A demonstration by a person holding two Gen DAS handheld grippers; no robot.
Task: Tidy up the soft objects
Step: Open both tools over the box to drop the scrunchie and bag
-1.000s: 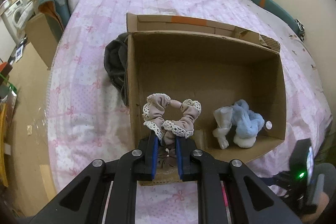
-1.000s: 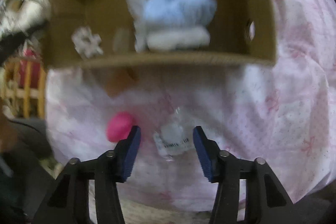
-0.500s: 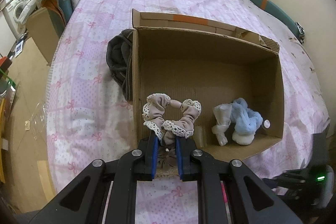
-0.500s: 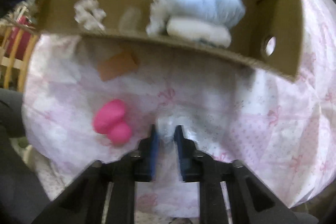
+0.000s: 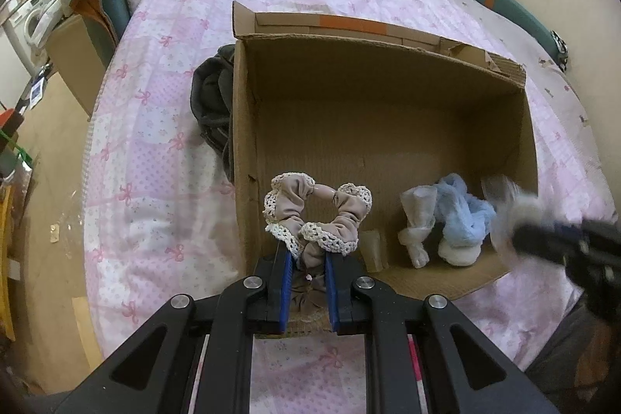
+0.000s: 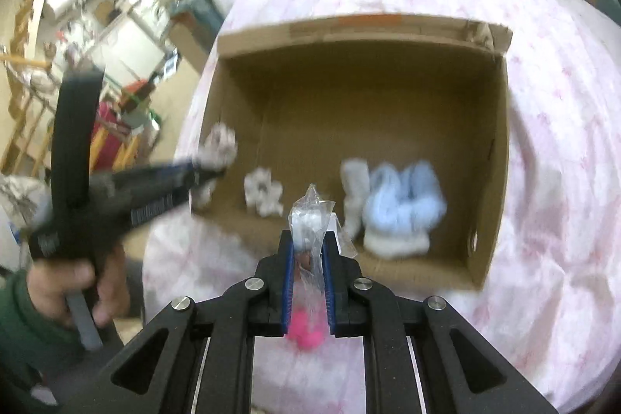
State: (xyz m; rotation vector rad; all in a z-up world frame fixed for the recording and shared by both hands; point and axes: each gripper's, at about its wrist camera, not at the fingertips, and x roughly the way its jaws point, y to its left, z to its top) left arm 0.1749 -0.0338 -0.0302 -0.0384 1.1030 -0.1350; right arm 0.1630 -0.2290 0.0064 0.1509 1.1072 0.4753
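Cardboard box (image 5: 388, 126), open at the top, fills the centre of the left wrist view, sitting on a pink patterned bedspread (image 5: 163, 142). At the lower centre of that frame the left gripper (image 5: 309, 258) pinches a beige lace-edged scrunchie (image 5: 316, 216), whose loop stands up above the blue pads just over the box's near left corner. Inside the box, lower right of the frame, a fluffy light-blue and white soft item (image 5: 462, 223) lies against the near wall with a knotted white piece (image 5: 417, 220) beside it. A dark bundle of fabric (image 5: 211, 103) rests against the box's outer left wall.

In the right wrist view, the right gripper (image 6: 307, 262) is pressed together on a small clear plastic bag (image 6: 308, 220) at the lower centre, in front of the box's near edge. A pink soft object (image 6: 306, 330) lies on the bedspread below the pads. At the left edge a person's hand (image 6: 73, 289) in a green sleeve holds the other tool, blurred.
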